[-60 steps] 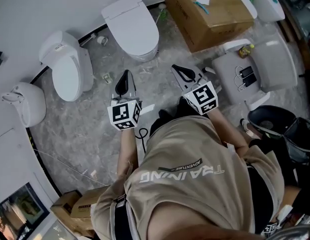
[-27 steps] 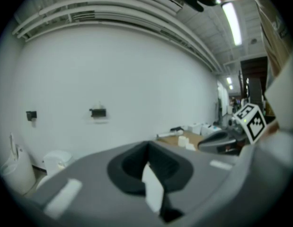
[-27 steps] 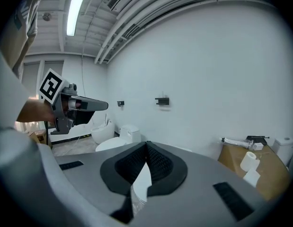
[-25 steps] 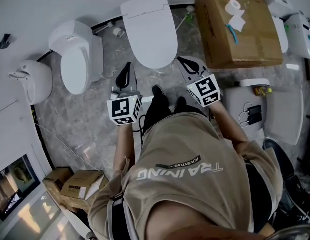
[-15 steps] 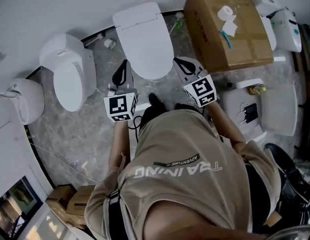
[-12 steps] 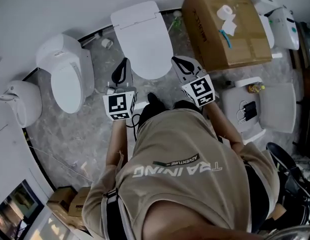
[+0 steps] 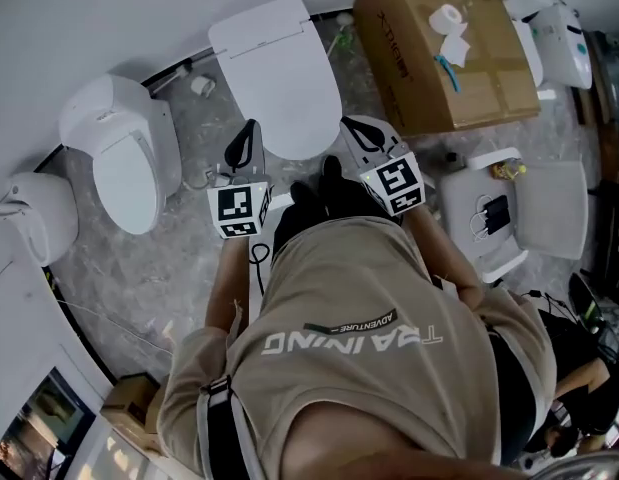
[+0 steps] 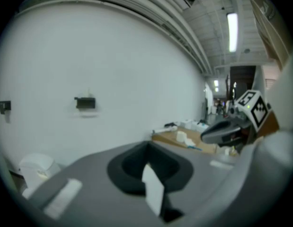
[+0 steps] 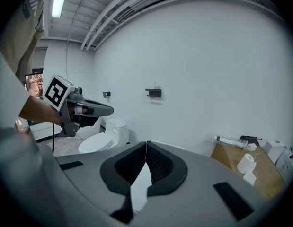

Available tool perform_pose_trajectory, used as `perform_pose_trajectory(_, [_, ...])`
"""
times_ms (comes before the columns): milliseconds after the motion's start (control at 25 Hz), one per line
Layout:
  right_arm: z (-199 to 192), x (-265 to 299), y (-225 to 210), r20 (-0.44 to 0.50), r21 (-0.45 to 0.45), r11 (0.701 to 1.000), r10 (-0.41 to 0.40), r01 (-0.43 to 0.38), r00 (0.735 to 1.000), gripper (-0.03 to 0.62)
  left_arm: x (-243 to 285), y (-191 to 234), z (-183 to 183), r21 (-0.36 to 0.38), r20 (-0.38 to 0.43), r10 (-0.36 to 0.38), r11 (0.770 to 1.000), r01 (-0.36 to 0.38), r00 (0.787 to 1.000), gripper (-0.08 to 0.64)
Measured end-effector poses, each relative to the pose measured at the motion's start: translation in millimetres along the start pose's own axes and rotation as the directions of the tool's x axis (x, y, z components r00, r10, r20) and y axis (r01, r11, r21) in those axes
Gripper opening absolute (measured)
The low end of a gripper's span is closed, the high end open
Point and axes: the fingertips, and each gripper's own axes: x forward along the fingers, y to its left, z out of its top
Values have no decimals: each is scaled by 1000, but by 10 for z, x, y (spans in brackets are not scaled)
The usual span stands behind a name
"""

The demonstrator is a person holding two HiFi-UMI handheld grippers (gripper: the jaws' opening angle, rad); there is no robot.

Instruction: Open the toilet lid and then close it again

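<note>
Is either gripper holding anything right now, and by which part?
Nothing is held. The left gripper and right gripper are both shut and empty; the toilet lid is down.

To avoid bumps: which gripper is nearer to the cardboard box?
Right. The right gripper is close to the near left corner of the cardboard box; the left gripper is across the toilet lid, farther away.

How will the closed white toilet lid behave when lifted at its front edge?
Probably stiff: the toilet lid looks like one moulded shell. Likely slippery, given its smooth, shiny surface. It should pivot at its rear edge rather than lift free; the left tongs and right tongs are shut near its front.
</note>
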Motion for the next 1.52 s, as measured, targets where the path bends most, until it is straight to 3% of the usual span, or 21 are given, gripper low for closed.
perform_pose_trajectory(160, [-201,100,-112,-25,12,999,30,-30,999,14,131,-124,-122,12,-44,6,1000,-6,999,5])
perform_pose_trajectory(360, [-742,302,-237,-118,-8,995,100,-101,988,14,273,-259,-503,23,-168,2,1000,2,986,6])
perform_pose_trajectory(600, [-1522,447,-240,-251,-5,979,198,-206,947,14,520,-352,-1202,-58,-292,10,998,-28,956,5])
perform_pose_trajectory(920, [-2409,689,-134,-330,144,977,196,-156,923,14,692,-526,-2358,-161,-442,-56,987,-17,895,6])
perform_pose_trajectory(1160, [-3152,966,24,-433,196,971,212,-138,876,14,763,-549,-3272,-221,-537,-121,975,-1,835,6])
perform_pose_trajectory(1360, [-3669,1122,131,-462,198,968,233,-157,856,14,754,-525,-4040,-234,-625,-133,972,-22,769,6])
perform_pose_trajectory(1520, [-3971,1198,117,-466,116,981,194,-158,864,14,791,-525,-4452,-235,-650,-131,971,-35,749,6])
